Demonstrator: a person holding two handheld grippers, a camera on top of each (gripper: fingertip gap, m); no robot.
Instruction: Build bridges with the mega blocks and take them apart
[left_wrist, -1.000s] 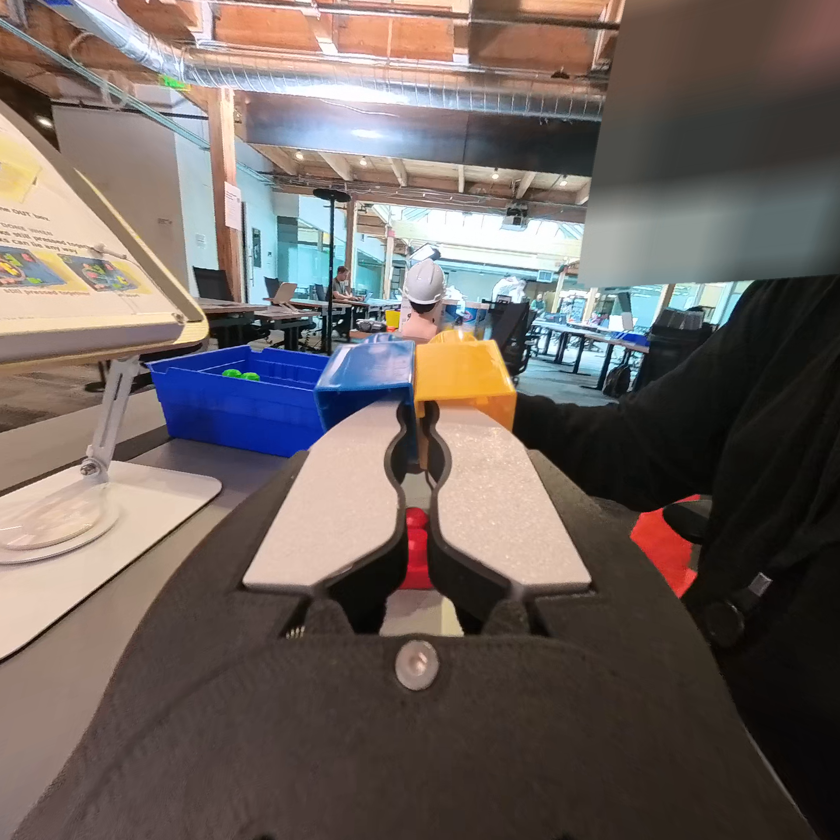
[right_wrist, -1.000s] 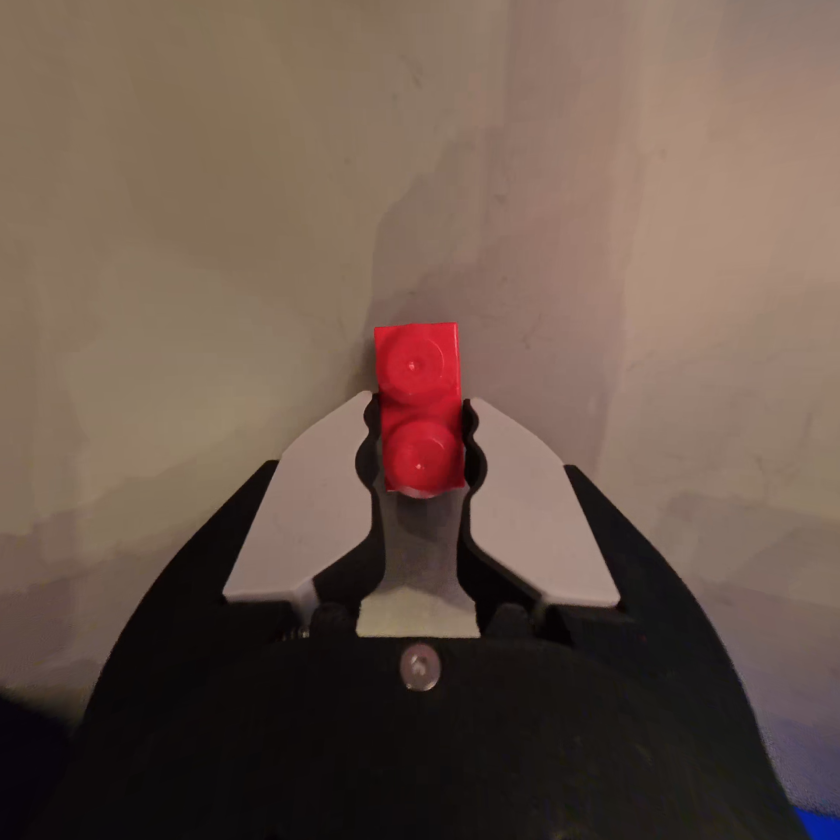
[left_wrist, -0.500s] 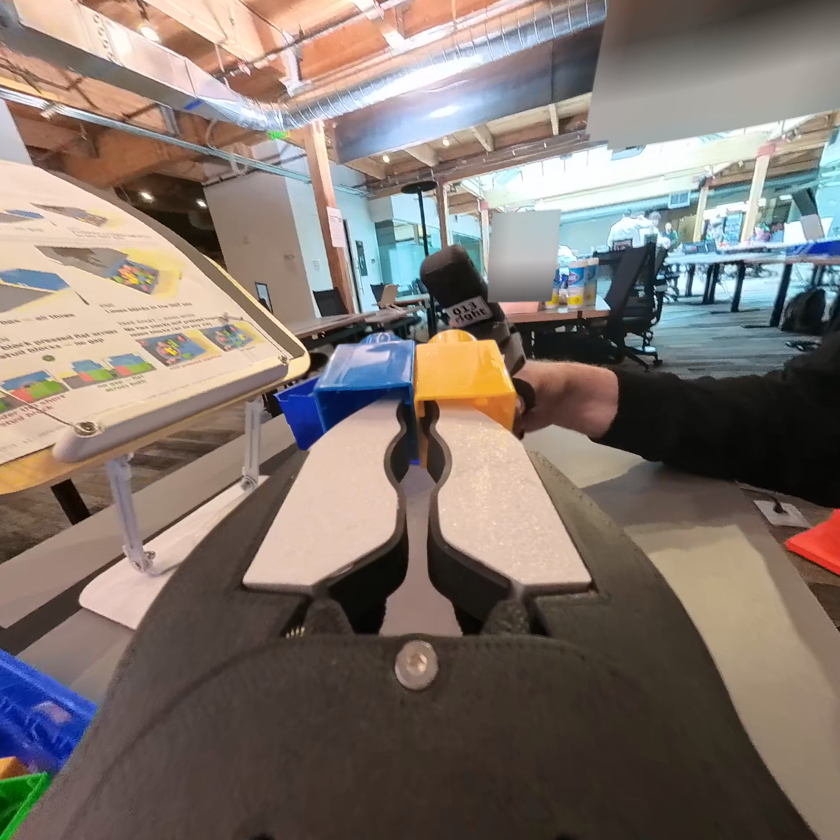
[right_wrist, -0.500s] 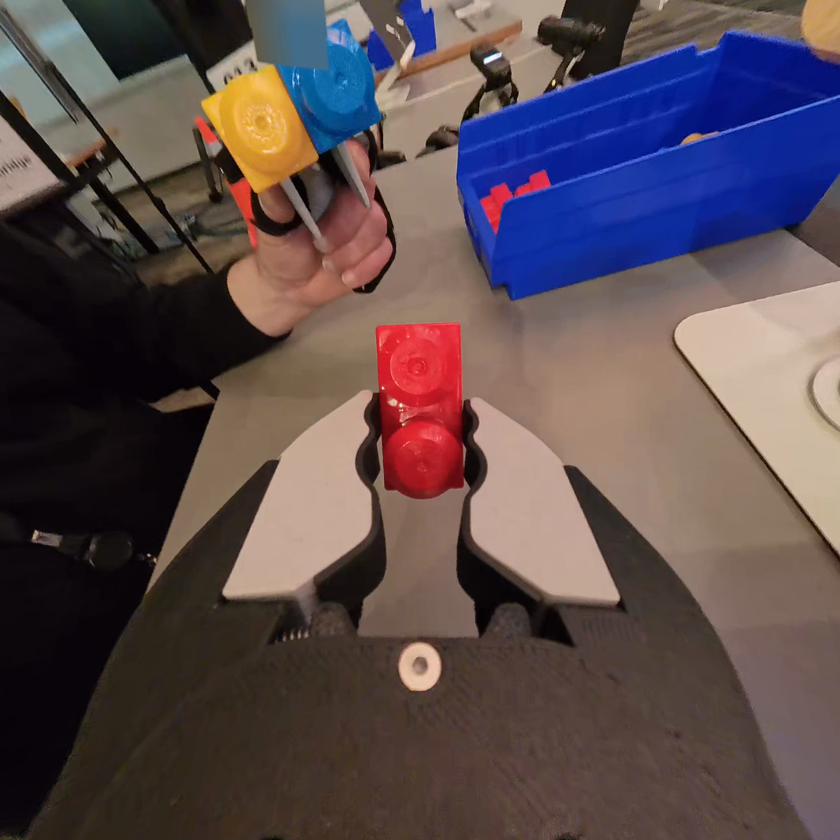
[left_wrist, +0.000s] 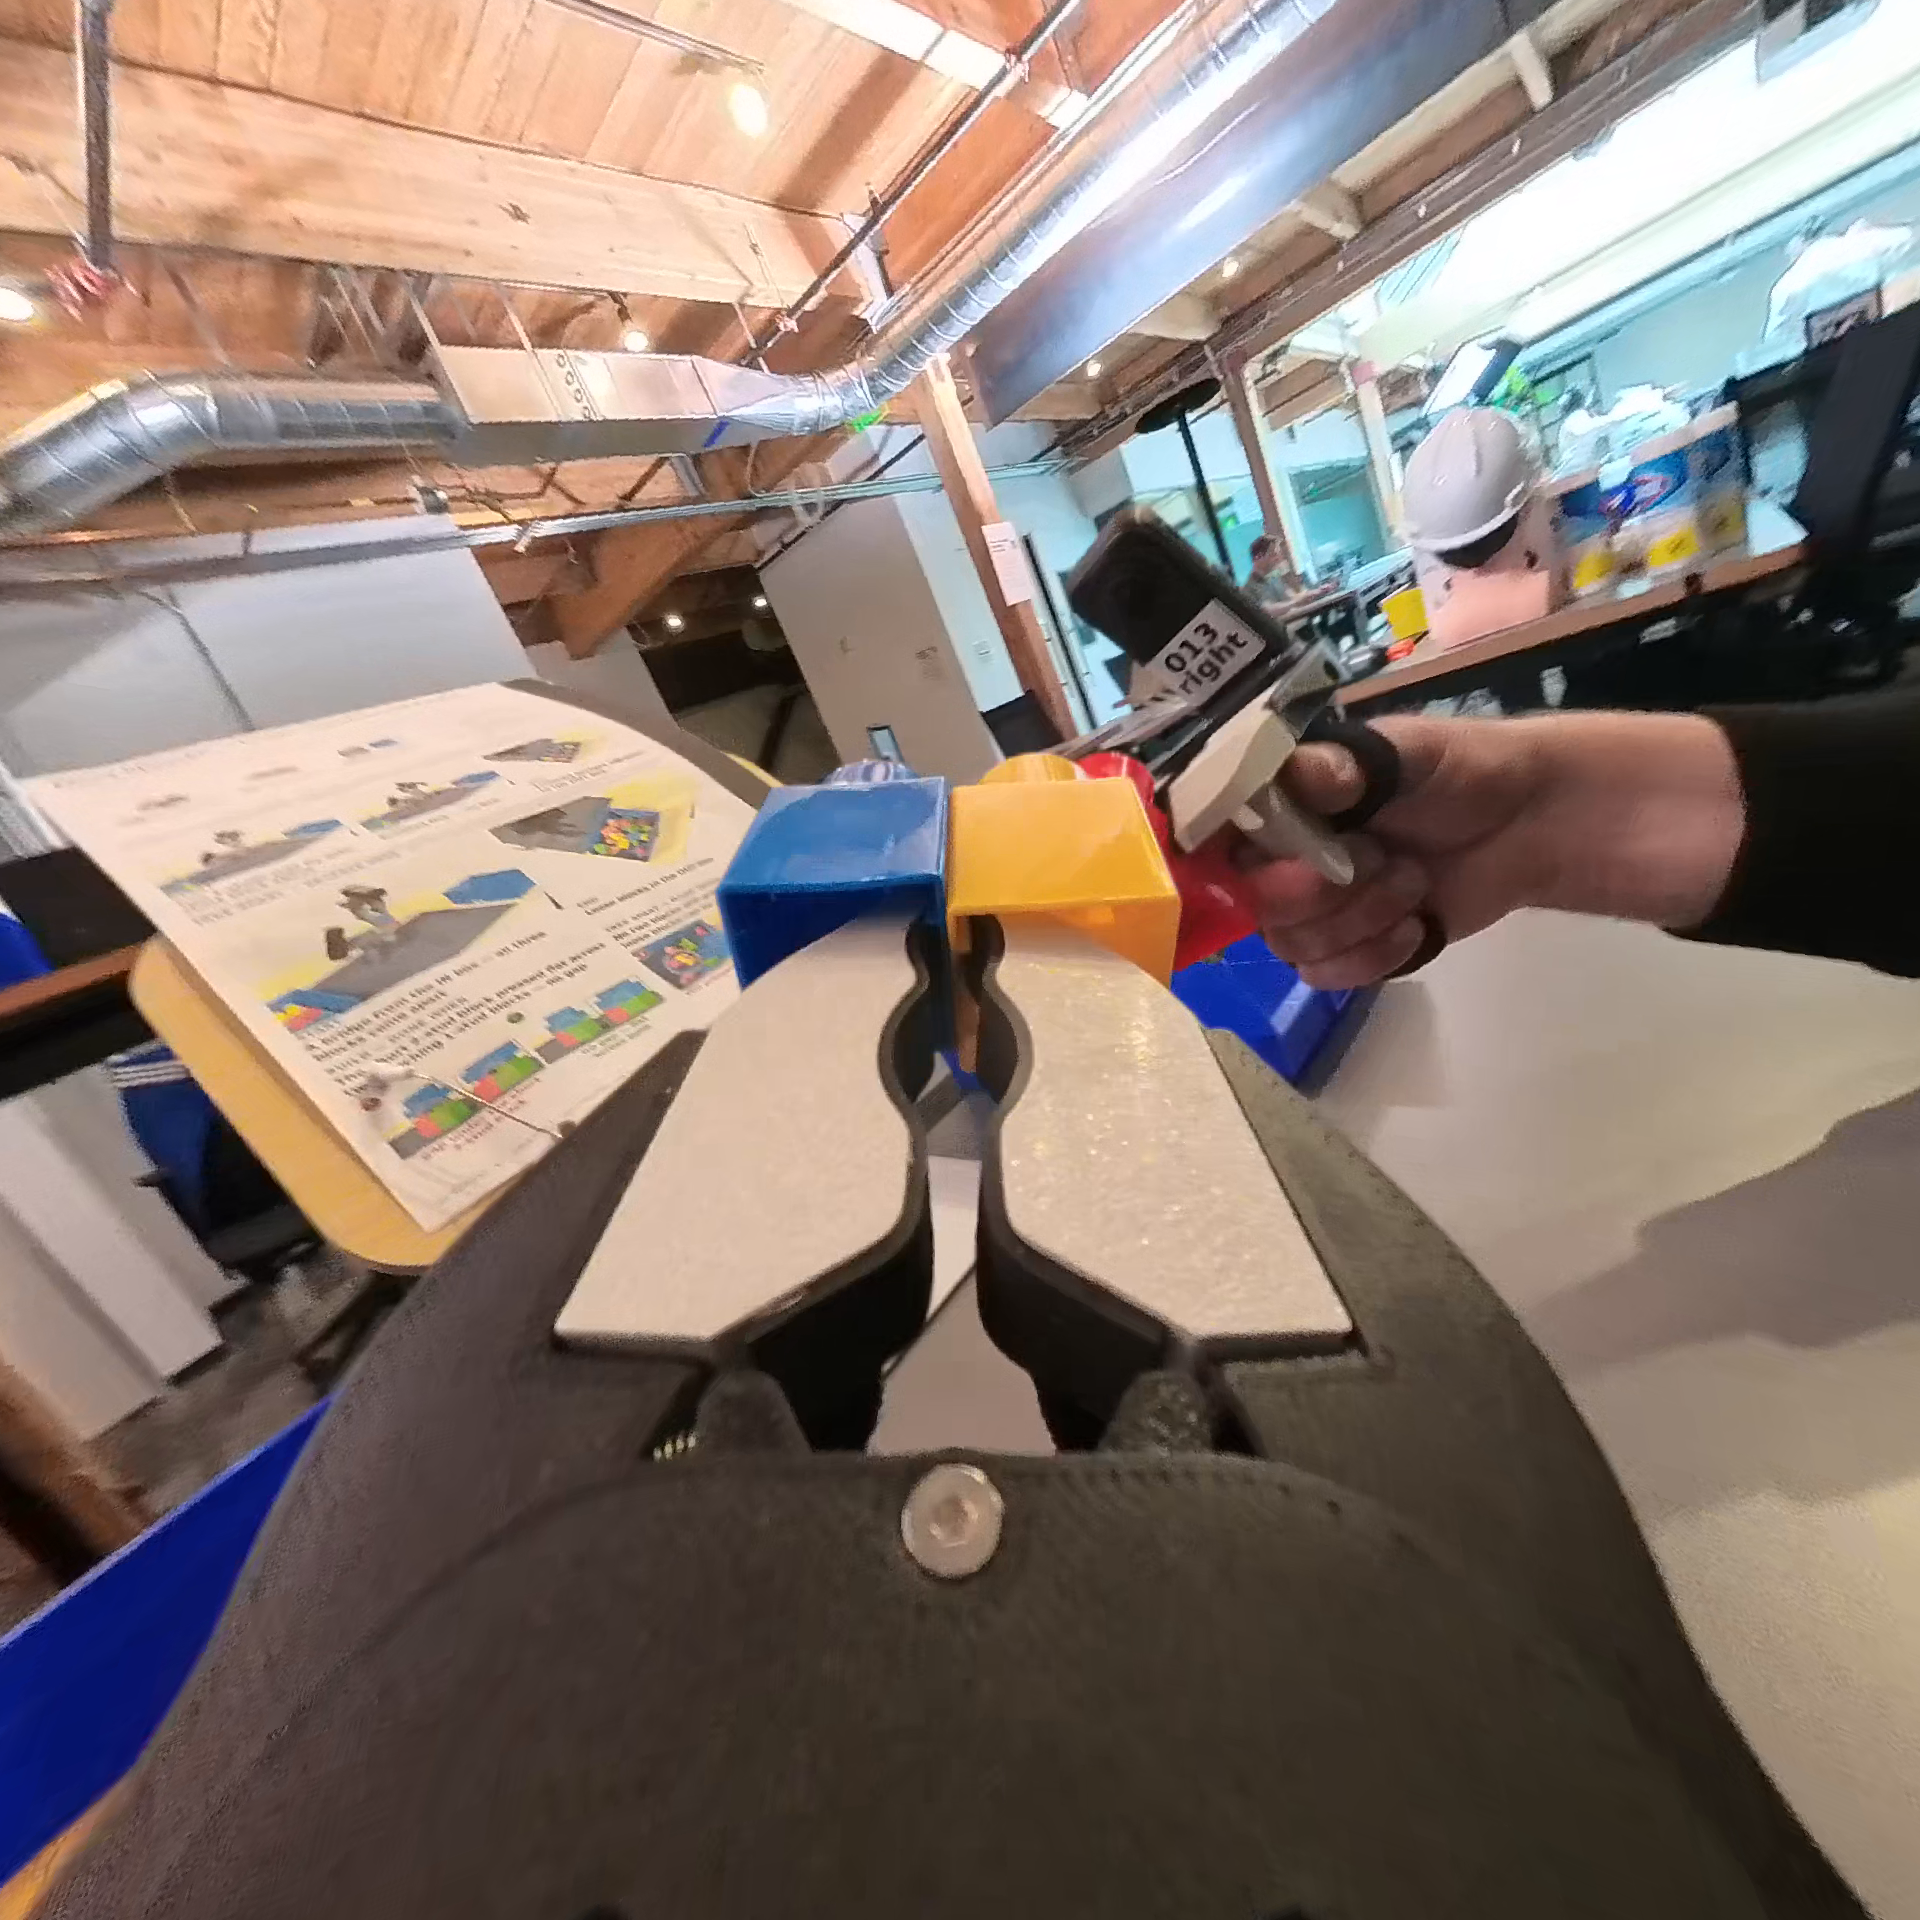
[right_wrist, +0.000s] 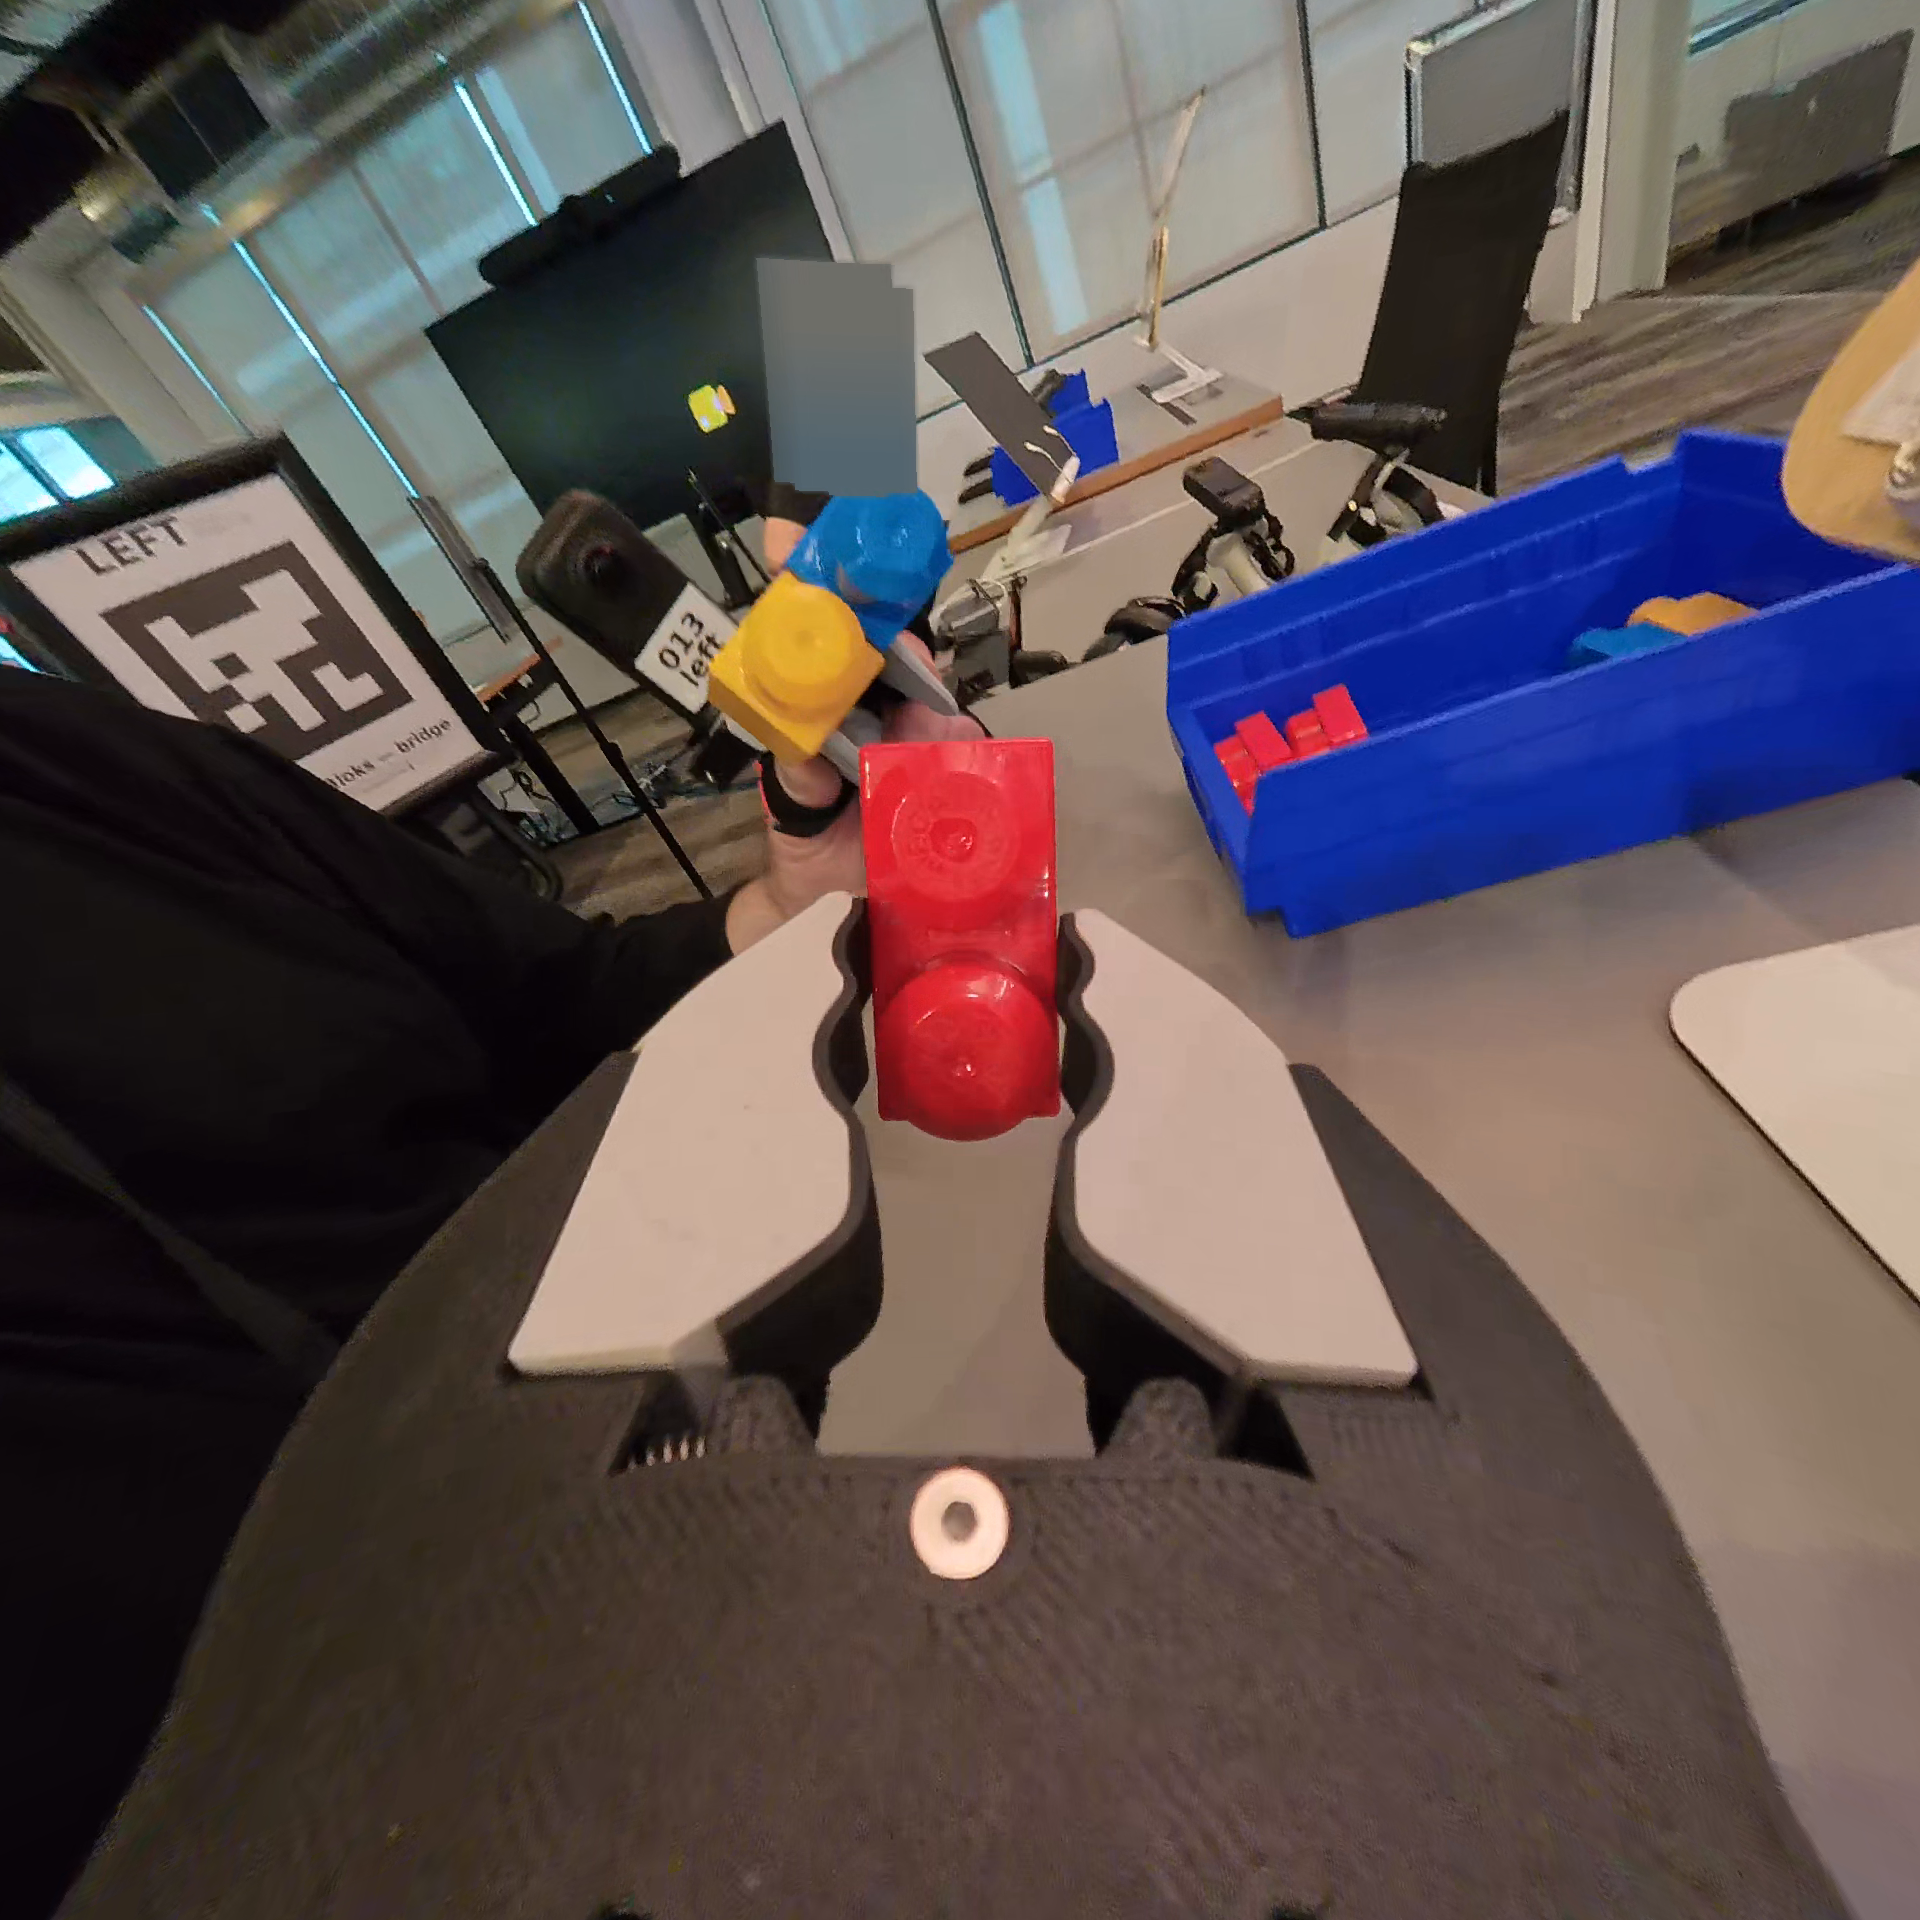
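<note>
Left wrist only: left gripper (left_wrist: 951, 966) pinches the touching walls of blue block (left_wrist: 831, 862) and yellow block (left_wrist: 1060, 862), frame centre.
Right wrist only: right gripper (right_wrist: 961, 997) clamps red block (right_wrist: 961, 935); both studs show.
Hidden: red block mostly behind the yellow one, left view.

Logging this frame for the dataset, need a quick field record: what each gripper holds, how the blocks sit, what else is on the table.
left gripper: shut on the adjoining inner walls of a blue block and a yellow block, side by side, studs pointing away
right gripper: shut on a red two-stud block, both pads on its sides
relation: red block close to the yellow block, contact cannot be told
blue bin: on the table, holds red blocks
instruction sheet: on a tilted stand, left
</note>
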